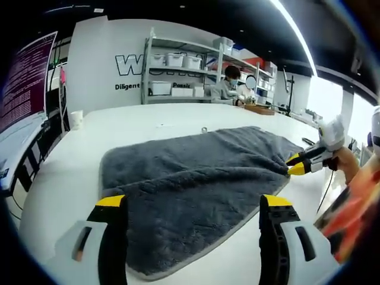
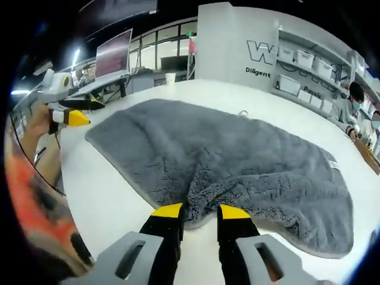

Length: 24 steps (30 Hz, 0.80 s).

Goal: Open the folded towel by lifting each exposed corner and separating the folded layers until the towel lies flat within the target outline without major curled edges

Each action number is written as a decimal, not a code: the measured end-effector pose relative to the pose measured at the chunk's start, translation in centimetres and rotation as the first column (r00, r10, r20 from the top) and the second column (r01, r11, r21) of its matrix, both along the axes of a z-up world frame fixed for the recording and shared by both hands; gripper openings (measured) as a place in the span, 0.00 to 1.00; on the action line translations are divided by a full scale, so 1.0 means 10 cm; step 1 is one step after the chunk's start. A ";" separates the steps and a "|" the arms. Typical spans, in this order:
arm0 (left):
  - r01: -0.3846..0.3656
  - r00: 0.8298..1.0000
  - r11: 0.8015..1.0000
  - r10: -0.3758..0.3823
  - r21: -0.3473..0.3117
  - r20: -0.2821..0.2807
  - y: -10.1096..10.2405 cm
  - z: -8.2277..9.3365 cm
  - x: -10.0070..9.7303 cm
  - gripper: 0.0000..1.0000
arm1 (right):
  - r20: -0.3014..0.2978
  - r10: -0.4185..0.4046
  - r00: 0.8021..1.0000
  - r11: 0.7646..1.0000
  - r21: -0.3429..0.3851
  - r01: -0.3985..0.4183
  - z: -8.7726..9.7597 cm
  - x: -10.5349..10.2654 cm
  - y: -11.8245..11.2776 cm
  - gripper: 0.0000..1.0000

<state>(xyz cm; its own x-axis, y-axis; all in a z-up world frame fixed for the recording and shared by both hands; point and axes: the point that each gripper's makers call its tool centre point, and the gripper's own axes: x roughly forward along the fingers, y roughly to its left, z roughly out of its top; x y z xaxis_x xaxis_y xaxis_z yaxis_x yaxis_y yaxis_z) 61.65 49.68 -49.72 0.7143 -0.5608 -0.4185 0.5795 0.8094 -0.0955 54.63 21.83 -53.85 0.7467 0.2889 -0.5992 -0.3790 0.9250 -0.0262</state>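
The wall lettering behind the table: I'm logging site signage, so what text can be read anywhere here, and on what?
"W": large letter on the white wall; the rest is hidden by shelving.
"Diligent": small black word under it.
Purple screen: lines of text, too small to read.
Shelf bins: labels blurred.

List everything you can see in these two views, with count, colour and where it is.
Towel: one, dark grey, spread on the table, one edge bunched at the right gripper.
Table: one, white, under the towel.
Cup: one, white, far table edge.
Shelving: one unit, light grey, by the back wall, holding white bins.
Seated person: one, at the far side by the shelving.
Screen: one, purplish, at the side.
Left gripper: black with yellow tips, open, above the towel.
Right gripper: same colours, shut on the towel's edge.
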 end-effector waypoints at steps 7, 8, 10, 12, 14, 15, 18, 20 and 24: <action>-0.004 1.000 1.000 0.004 -0.006 -0.006 0.00 -0.01 0.00 0.90 | 0.039 -0.119 0.992 0.993 -0.005 0.119 0.09 0.04 -0.35 0.43; -0.003 1.000 1.000 0.003 -0.005 -0.006 0.01 -0.01 -0.01 0.90 | 0.040 -0.134 0.990 0.991 -0.003 0.135 0.09 0.05 -0.40 0.49; -0.003 1.000 1.000 0.003 -0.001 -0.009 0.01 -0.02 -0.01 0.90 | 0.035 -0.178 0.983 0.984 0.001 0.178 0.08 0.05 -0.53 0.61; -0.006 1.000 1.000 0.006 -0.002 -0.009 0.02 -0.02 -0.01 0.90 | 0.022 -0.239 0.971 0.971 -0.010 0.239 0.05 0.03 -0.72 0.72; -0.008 1.000 1.000 0.008 -0.005 -0.009 0.03 -0.02 -0.01 0.90 | 0.024 -0.276 0.961 0.961 -0.021 0.277 0.04 0.01 -0.89 0.75; -0.011 1.000 1.000 0.011 -0.005 -0.009 0.04 -0.02 0.00 0.90 | 0.025 -0.294 0.956 0.955 -0.025 0.294 0.04 0.00 -0.97 0.74; -0.013 1.000 1.000 0.013 -0.007 -0.010 0.04 -0.03 0.00 0.90 | 0.030 -0.336 0.941 0.941 -0.019 0.337 0.03 -0.03 -1.17 0.77; -0.011 1.000 1.000 0.011 -0.005 -0.013 0.04 -0.03 0.00 0.90 | 0.016 -0.372 0.928 0.928 -0.004 0.372 0.01 -0.06 -1.28 0.84; -0.005 1.000 1.000 0.005 -0.004 -0.016 0.02 -0.04 -0.01 0.90 | 0.013 -0.443 0.896 0.896 -0.030 0.444 -0.04 -0.12 -1.56 0.91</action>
